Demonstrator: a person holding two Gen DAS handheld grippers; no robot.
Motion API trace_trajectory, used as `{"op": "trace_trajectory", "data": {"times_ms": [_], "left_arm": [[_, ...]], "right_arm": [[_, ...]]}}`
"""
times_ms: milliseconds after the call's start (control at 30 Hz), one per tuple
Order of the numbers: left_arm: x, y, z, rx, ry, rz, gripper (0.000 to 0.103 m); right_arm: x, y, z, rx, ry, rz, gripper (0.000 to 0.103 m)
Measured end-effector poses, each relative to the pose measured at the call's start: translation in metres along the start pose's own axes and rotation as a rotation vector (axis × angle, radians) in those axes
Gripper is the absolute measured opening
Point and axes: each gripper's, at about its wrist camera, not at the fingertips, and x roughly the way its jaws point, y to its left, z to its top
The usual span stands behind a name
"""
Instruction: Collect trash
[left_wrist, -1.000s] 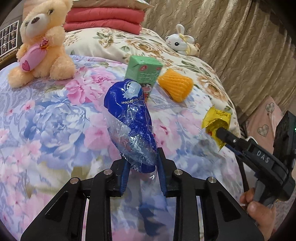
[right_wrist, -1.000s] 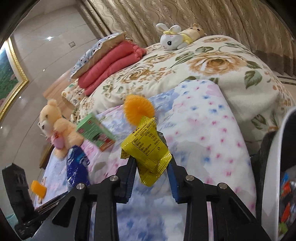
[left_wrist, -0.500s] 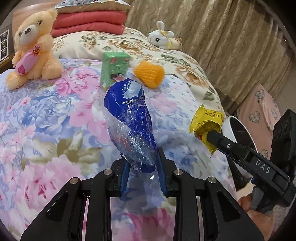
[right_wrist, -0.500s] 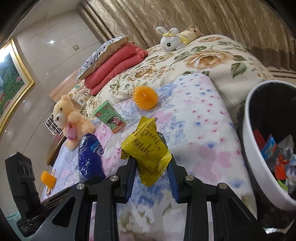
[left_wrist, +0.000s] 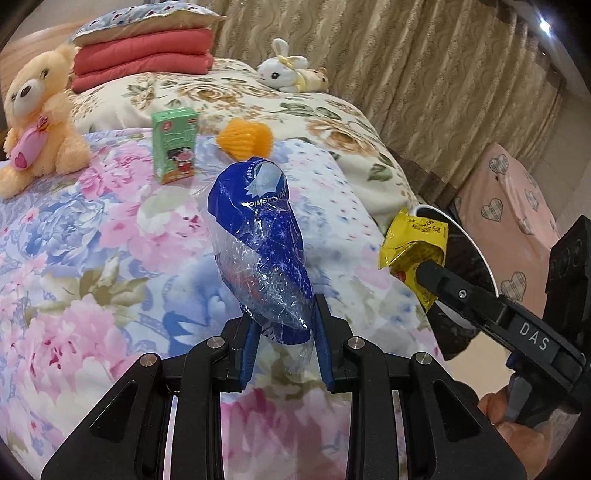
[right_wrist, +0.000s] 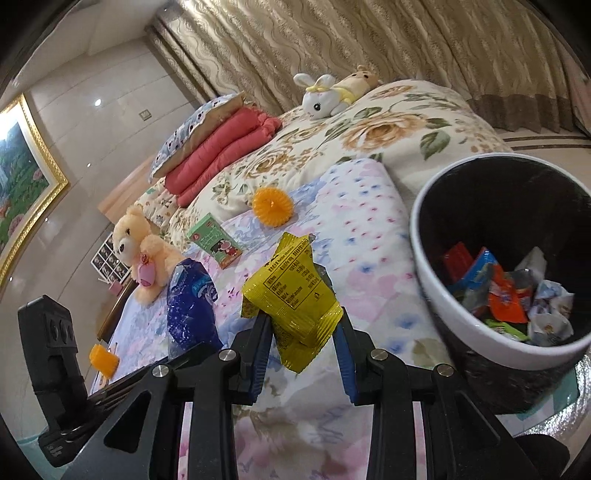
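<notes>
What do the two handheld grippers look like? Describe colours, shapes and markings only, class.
Both the left gripper and the right gripper have matte black angular linkage arms with silver round pivot screws and flat blue fingers. Seen from the left wrist, the right one bears white letters "DAS". No cables or sleeves show.

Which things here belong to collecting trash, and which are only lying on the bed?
For the job: blue wrapper in the left gripper, yellow packet in the right gripper, trash bin, green carton, orange foam net.

Just lying there: teddy bear, white bunny, red blankets.
</notes>
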Motion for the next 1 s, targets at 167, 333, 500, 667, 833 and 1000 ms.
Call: {"op": "trace_trajectory", "data": {"times_ms": [167, 333, 500, 667, 833, 1000], "left_arm": [[0.000, -0.014, -0.004, 0.024, 0.009, -0.013, 0.026], [0.002, -0.032, -0.007, 0.061, 0.024, -0.029, 0.025], [0.007, -0.049, -0.009, 0.087, 0.041, -0.050, 0.026], [0.009, -0.067, -0.008, 0.117, 0.048, -0.070, 0.025], [0.014, -0.085, -0.007, 0.148, 0.056, -0.091, 0.025], [0.018, -0.098, -0.004, 0.169, 0.060, -0.106, 0.025]], "right_arm": [[-0.014, -0.011, -0.001, 0.012, -0.029, -0.018, 0.033], [-0.024, -0.021, -0.002, 0.038, -0.045, -0.030, 0.033], [-0.037, -0.032, 0.000, 0.055, -0.069, -0.049, 0.033], [-0.049, -0.043, 0.002, 0.066, -0.090, -0.072, 0.034], [-0.058, -0.054, 0.003, 0.076, -0.103, -0.095, 0.034], [-0.068, -0.062, 0.005, 0.083, -0.122, -0.111, 0.034]]}}
